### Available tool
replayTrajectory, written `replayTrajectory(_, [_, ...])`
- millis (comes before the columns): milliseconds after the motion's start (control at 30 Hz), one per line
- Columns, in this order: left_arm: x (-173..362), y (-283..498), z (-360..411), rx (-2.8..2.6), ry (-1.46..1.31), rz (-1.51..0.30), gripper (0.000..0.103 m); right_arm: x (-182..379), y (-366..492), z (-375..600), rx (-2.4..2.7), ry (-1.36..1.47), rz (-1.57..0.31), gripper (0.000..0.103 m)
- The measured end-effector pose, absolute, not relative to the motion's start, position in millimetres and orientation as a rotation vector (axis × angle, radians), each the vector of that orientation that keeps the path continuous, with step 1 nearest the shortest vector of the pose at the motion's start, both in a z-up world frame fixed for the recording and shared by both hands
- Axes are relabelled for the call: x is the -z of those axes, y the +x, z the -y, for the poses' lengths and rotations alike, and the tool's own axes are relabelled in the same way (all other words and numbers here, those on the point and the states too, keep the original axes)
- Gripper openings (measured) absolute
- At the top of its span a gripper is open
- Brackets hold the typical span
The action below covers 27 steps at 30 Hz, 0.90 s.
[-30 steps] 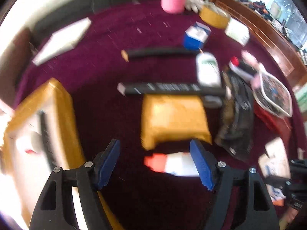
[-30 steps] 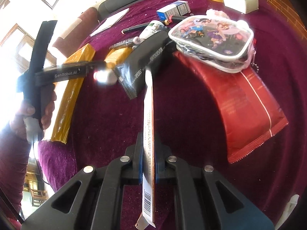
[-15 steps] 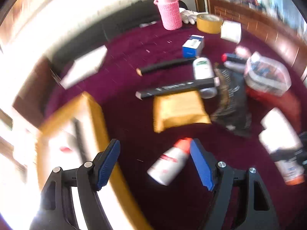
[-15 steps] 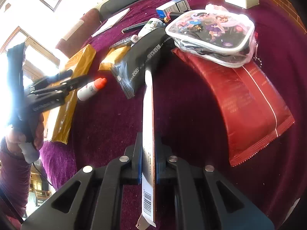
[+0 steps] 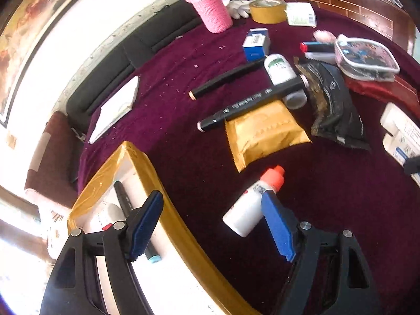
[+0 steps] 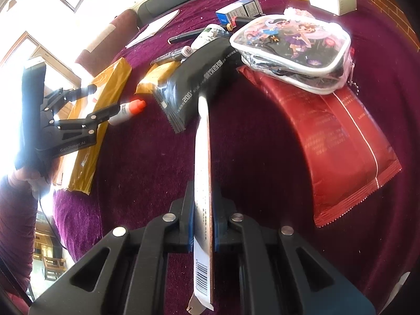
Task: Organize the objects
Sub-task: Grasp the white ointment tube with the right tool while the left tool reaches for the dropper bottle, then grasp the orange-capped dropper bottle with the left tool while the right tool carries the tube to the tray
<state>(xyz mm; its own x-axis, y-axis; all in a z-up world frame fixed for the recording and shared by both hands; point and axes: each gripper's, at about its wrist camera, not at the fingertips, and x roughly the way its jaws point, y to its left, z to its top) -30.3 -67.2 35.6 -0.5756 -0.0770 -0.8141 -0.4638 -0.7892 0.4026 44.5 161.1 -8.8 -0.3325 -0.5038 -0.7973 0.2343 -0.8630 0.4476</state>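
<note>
My left gripper [image 5: 210, 225] is open and empty, above the edge of a yellow-taped box [image 5: 147, 173] that holds a black marker [image 5: 126, 204]. A white bottle with an orange cap [image 5: 252, 204] lies on the purple cloth just beside its right finger. It also shows in the right wrist view [image 6: 127, 109], near the left gripper [image 6: 102, 99]. My right gripper [image 6: 202, 218] is shut on a thin flat white card package [image 6: 202, 183], held edge-on above the cloth.
On the cloth lie a yellow packet [image 5: 265, 134], two black markers [image 5: 249, 102], a white bottle [image 5: 281, 71], a black pouch [image 5: 333, 99], a red pouch [image 6: 336, 136], a cartoon case [image 6: 291, 42], a blue box [image 5: 256, 43], a pink cup [image 5: 212, 10], and tape [image 5: 267, 9].
My left gripper has pulled back and swung left toward the box; the orange-capped bottle lies apart from the yellow packet now. My right gripper holds the card package steady.
</note>
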Motion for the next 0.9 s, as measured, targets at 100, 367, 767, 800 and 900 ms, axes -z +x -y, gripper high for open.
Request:
replayTrajectory(100, [-25,-36,58,-2.328,-1.313,-0.897,0.072,9,44,-160,2.222,1.463,0.348,0.008])
replayTrajectory(367, [-7,-59,53,-2.195,-1.451,-0.802,0.072,9,42,-159,2.224,1.466,0.347,0.008])
replayTrajectory(767, [-34,-19,74,-2.26,-1.458,-0.349,0.023,-13,53,-145,2.248,1.427,0.275,0.007])
replayTrajectory(800, [-44,-15,83,-2.28,-1.443,-0.3,0.023,-19,54,-143,2.247,1.414,0.276,0.007])
replayTrajectory(900, [-72,-7,116,-2.339,-1.415,-0.188,0.023,-43,55,-129,2.221,1.362,0.281,0.007])
